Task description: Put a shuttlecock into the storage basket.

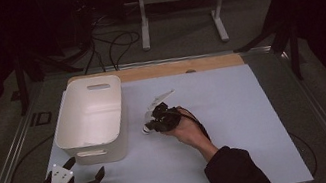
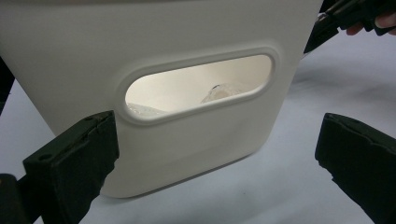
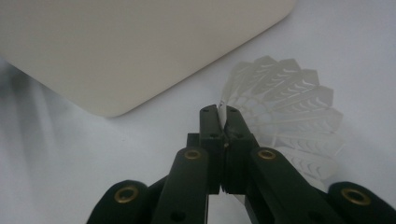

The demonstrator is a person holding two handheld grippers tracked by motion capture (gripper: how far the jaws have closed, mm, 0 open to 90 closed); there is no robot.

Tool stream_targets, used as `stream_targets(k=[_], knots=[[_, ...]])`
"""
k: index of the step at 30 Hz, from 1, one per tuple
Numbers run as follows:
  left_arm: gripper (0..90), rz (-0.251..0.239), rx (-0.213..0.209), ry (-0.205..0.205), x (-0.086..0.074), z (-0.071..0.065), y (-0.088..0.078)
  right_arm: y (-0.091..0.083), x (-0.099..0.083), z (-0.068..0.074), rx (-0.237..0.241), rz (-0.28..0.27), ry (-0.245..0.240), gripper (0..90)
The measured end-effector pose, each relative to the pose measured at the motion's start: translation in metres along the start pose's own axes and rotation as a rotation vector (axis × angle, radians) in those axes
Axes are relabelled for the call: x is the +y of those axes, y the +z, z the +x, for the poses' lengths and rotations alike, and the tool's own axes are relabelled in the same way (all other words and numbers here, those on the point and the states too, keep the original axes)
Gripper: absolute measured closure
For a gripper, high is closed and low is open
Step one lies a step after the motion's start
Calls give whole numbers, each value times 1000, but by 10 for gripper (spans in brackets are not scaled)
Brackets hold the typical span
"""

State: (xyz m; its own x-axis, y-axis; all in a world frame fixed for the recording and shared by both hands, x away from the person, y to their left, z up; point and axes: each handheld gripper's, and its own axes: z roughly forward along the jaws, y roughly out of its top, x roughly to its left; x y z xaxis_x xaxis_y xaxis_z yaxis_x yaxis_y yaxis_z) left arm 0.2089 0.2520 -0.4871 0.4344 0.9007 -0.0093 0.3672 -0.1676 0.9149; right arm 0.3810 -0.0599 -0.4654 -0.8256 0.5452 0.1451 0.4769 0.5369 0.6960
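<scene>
The right gripper (image 1: 149,123) is pinching a white shuttlecock (image 3: 285,105) by the edge of its skirt, jaws nearly closed w/ just the thin feather rim between them (right gripper view shows the pinch clearly). The shuttlecock is sitting low over the tabletop (image 1: 238,124), just right of the white bin (image 1: 89,115), near its long side wall but not touching as far as I can tell. The left gripper (image 1: 85,179) is hovering near the bin's front end w/ jaws standing wide apart and nothing between them; in the left gripper view it is facing the bin's handle slot (image 2: 198,86), and thru that slot smth pale and feathery is lying inside, prob another shuttlecock, too small to be sure. Step in hand, judging by the layout: carrying the shuttlecock over the rim and dropping it in the bin. To do it well: keep the pinch light but steady since the skirt is flimsy and could slip or crumple; lift enough to clear the bin wall before moving sideways; release only once well over the bin's inside, not at the rim. The left gripper is placed to steady the bin by the handle end if it starts sliding (looks light).
</scene>
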Motion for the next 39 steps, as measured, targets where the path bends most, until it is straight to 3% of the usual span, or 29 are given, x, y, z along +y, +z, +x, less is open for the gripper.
stream_targets(k=[19, 39], knots=[[1, 1, 0, 0, 0, 0, 0, -9, 3, 4, -43, -30, -7, 891], [1, -4, 2, -1, 0, 0, 0, -17, 6, 4, -83, -63, 29, 892]])
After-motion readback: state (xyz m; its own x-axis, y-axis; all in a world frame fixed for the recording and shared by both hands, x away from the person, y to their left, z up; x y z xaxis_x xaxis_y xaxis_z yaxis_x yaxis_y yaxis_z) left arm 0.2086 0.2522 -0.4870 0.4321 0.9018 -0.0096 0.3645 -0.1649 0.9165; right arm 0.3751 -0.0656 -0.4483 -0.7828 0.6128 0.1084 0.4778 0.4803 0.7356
